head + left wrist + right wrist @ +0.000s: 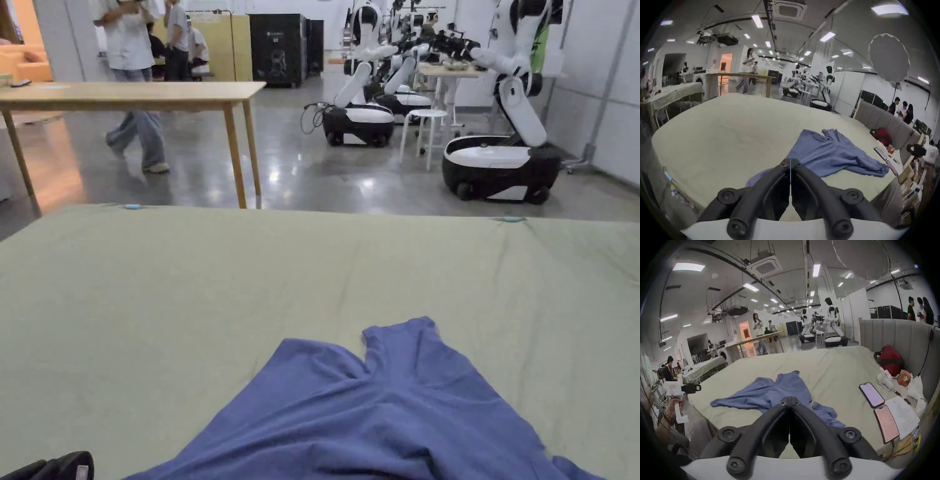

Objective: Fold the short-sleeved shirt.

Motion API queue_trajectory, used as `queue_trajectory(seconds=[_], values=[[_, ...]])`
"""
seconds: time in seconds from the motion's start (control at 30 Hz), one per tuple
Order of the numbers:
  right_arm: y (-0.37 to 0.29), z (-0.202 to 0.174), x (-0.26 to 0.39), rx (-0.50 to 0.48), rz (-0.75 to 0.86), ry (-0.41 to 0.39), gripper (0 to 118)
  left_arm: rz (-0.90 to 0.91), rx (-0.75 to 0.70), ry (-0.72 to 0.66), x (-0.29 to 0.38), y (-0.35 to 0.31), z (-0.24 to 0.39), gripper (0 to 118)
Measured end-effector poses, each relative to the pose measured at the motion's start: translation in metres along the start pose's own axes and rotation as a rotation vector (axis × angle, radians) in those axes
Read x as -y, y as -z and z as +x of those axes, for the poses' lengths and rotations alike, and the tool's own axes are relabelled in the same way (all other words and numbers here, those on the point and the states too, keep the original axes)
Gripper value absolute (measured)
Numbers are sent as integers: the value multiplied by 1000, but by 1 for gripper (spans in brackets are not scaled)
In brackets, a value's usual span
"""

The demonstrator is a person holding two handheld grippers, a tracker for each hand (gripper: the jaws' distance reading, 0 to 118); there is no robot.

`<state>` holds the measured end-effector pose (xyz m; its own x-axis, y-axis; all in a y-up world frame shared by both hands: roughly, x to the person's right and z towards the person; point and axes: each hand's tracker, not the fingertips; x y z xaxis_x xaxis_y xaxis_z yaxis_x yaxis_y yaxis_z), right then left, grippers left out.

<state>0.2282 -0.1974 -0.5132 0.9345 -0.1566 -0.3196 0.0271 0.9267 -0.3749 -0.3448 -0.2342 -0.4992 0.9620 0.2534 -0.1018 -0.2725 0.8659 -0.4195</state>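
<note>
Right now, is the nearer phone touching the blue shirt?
Apart. The right gripper view shows bare green sheet between the pink phone and the blue shirt.

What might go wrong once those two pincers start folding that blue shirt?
The blue shirt lies crumpled, one end trailing near the bed's edge, so a pull could drag it off. Two phones and papers lie close by and might get swept. Both hand-held grippers, left and right, are shut and must open first.

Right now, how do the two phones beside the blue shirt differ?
The farther phone shows a pale lilac screen; the nearer phone shows a pink one. The nearer phone has a cable at its near end; the farther phone shows none. Both lie flat, face up, on the bed cover.
</note>
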Motion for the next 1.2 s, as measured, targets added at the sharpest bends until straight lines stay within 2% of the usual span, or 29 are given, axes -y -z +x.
queue_trajectory(seconds=[0.13, 0.17, 0.2, 0.23, 0.27, 0.3, 0.4, 0.43, 0.53, 0.67, 0.7, 0.73, 0.77, 0.8, 0.83, 0.87, 0.97, 1.13, 1.2], values=[[2, -11, -2, -27, -3, -7, 0, -85, -162, -35, 0, 25, -12, 0], [4, -14, -2, -32, -11, -10, 0, -131, -207, -41, 4, 44, -27, 7], [5, -18, -2, -34, -15, -13, 0, -180, -230, -48, 6, 57, -36, 40], [7, -18, -4, -46, -24, -10, 1, -248, -274, -43, 8, 73, -44, 82], [8, -21, -4, -50, -30, -13, 0, -327, -306, -55, 10, 91, -54, 113], [9, -24, -4, -54, -34, -12, 0, -398, -310, -55, 20, 107, -63, 117], [8, -25, -3, -70, -41, -3, 0, -442, -299, -89, 25, 135, -84, 114], [9, -27, -3, -70, -45, -4, 0, -477, -320, -109, 29, 130, -60, 114], [11, -13, 5, -73, -60, 5, 0, -532, -339, -84, 40, 144, -60, 114], [16, -11, 8, -67, -84, -4, 1, -500, -353, -67, 46, 140, -47, 108], [17, -9, 8, -62, -90, -4, 0, -477, -338, -41, 42, 134, -44, 95], [18, -7, 8, -61, -95, -5, 1, -447, -314, -26, 41, 129, -39, 77], [21, -12, 8, -61, -101, -10, 0, -429, -296, -13, 41, 125, -33, 51], [23, -13, 8, -60, -107, -8, 0, -396, -249, -8, 42, 124, -28, 2], [25, -11, 8, -62, -114, -7, 1, -387, -219, -18, 40, 124, -29, 0], [28, -10, 8, -61, -119, -7, 0, -406, -254, -11, 43, 123, -25, 0], [37, -10, 5, -66, -138, -20, 1, -317, -245, 71, 39, 115, -18, 0], [75, 22, -27, -109, -148, -88, 1, -209, -87, 7, 22, 96, -18, 0], [107, 19, -48, -141, -139, -113, 0, -200, -76, 16, 19, 90, -16, 0]])
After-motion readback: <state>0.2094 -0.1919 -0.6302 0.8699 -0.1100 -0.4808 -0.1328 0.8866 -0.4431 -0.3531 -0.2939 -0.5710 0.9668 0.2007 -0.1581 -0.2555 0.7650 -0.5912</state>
